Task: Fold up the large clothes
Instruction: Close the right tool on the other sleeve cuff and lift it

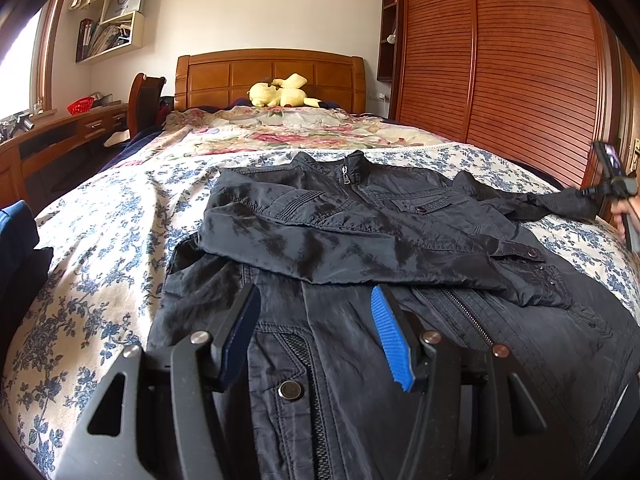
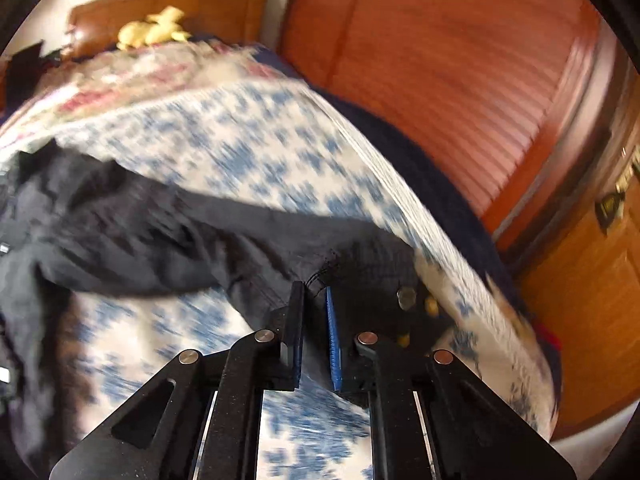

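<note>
A: Bedroom first, from the left wrist view. What lies ahead of the left gripper (image 1: pixel 316 336)?

B: A bed with a blue-flowered sheet (image 1: pixel 120 240), and on it a dark jacket (image 1: pixel 360 232). The jacket lies directly under and in front of the fingers, front side up, zipper closed. One sleeve is folded across the chest. Far ahead I see a wooden headboard (image 1: pixel 272 76) with a yellow plush toy (image 1: pixel 284 94). To the right stands a brown slatted wardrobe (image 1: pixel 500 72).

A: And the jaws?

B: They are spread apart, over the lower part of the jacket. No cloth is between them. At the far right edge the other sleeve (image 1: pixel 560 202) stretches out toward the right gripper (image 1: pixel 612 188), which is partly cut off there.

A: Now the right wrist view?

B: It is blurred. The same sheet (image 2: pixel 260 152) is ahead, the wardrobe (image 2: pixel 440 60) to the right, the plush toy (image 2: pixel 154 32) far ahead on the left.

A: The right gripper (image 2: pixel 316 304)?

B: Its jaws are pressed together, pinching the end of the sleeve (image 2: pixel 352 264). The rest of the jacket (image 2: pixel 100 220) extends to the left of the fingers.
</note>
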The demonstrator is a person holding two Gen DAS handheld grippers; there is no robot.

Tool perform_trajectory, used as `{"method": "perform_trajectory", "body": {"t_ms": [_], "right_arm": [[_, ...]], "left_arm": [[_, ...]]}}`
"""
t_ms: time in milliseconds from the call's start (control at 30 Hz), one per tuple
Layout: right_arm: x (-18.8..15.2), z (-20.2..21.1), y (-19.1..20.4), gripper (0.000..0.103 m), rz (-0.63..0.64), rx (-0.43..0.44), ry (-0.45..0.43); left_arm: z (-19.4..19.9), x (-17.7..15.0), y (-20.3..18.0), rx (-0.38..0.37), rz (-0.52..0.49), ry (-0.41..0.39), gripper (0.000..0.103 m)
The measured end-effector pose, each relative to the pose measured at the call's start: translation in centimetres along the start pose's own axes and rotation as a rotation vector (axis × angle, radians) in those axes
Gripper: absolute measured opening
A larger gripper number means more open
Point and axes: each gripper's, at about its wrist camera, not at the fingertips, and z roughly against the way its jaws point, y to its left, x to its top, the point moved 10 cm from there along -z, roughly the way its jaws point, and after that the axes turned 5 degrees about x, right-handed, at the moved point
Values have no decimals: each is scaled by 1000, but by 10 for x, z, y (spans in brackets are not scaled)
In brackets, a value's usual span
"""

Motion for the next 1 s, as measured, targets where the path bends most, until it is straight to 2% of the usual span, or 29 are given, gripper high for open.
{"method": "perform_trajectory", "body": {"t_ms": [167, 333, 500, 633, 733, 800, 867, 933, 1000], "right_arm": [[50, 51, 69, 7, 104, 96, -114], [100, 119, 170, 6, 231, 246, -251], [126, 187, 265, 6, 345, 408, -370], [129, 245, 330, 6, 409, 567, -445], [113, 273, 368, 6, 454, 672, -453], [101, 283, 387, 6, 484, 708, -449], [91, 281, 395, 6, 490, 711, -432], [77, 268, 399, 8, 471, 705, -376], [68, 257, 400, 17, 465, 678, -339]], "left_arm": [[0, 0, -3, 1, -4, -3, 57], [1, 1, -3, 1, 0, -1, 57], [0, 0, -2, 1, 5, 2, 57], [0, 1, -2, 2, 4, 2, 57], [0, 1, -2, 2, 4, 1, 57], [0, 0, -1, 2, 5, 1, 57], [0, 1, -2, 2, 4, 1, 57], [0, 1, -2, 2, 4, 1, 57], [0, 1, -1, 3, 4, 1, 57]]}}
